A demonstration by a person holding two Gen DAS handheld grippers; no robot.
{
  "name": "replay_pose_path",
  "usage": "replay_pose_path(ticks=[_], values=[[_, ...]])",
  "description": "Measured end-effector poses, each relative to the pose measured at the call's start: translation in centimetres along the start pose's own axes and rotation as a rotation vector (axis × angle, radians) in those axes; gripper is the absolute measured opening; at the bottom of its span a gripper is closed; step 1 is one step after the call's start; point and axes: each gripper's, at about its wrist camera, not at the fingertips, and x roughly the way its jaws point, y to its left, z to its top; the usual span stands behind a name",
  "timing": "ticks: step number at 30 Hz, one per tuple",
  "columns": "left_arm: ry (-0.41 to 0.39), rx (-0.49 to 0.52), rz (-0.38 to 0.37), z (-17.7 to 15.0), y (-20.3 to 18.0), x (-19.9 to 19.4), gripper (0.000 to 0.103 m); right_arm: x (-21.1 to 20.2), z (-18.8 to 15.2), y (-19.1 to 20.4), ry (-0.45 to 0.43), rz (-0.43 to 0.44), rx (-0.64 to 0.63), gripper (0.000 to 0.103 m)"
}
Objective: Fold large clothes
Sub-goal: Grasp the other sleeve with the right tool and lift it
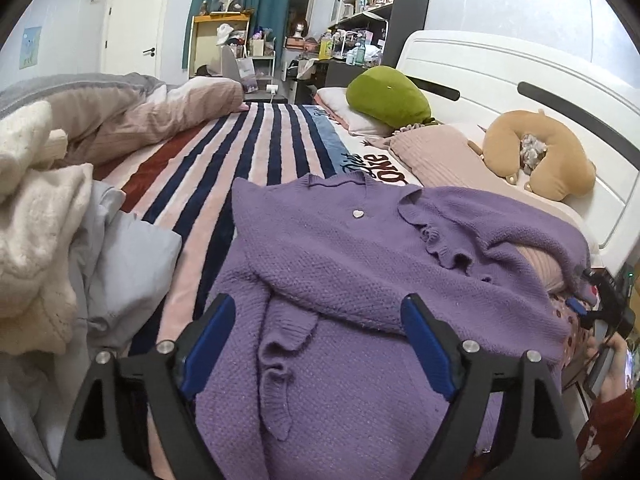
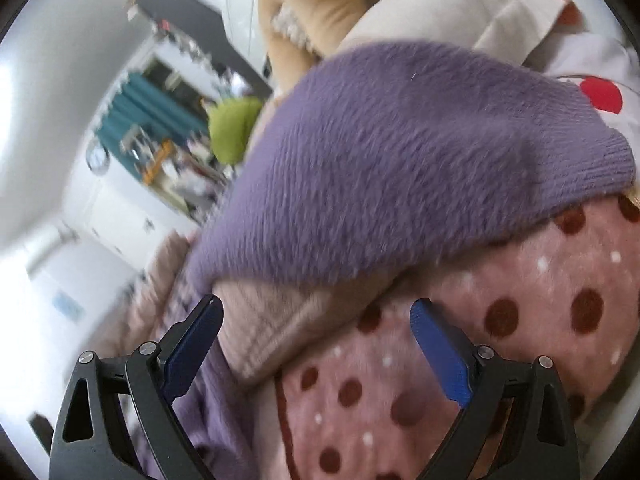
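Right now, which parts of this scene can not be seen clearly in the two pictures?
- Left wrist view: the purple sweater's lower hem is cut off by the bottom edge and hidden behind the open left gripper.
- Left wrist view: its right sleeve end drops over the pink pillow, out of sight.
- Right wrist view: motion blur smears the knit and the room behind it.
- Right wrist view: the open right gripper hovers; contact with the polka-dot blanket is unclear.
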Motion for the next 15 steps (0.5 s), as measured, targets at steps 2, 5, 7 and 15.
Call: replay_pose_path(ticks=[2, 5, 7, 15], values=[[0.007, -0.006, 0.014, -0.2, -0.2, 0.1, 0.082, -0.4, 0.6, -0.5, -0.055, 0.023, 0.018, 0.093], [-0.004, -0.009, 0.04, -0.5, -0.5, 0.0, 0.082, -0.6, 1.7, -1.1, -0.096, 0.058, 0.05, 0.082], [-0.013, -0.003, 0.069, -0.7, -0.6, -0.2, 0.082, -1.2, 2.1, -1.0, -0.144, 0.067, 0.046, 0.074], [-0.068, 0.064, 0.1, -0.6, -1.2, -1.7, 0.097, -2.0, 1.9, -0.8, -0.256, -0.041, 0.075, 0.007]])
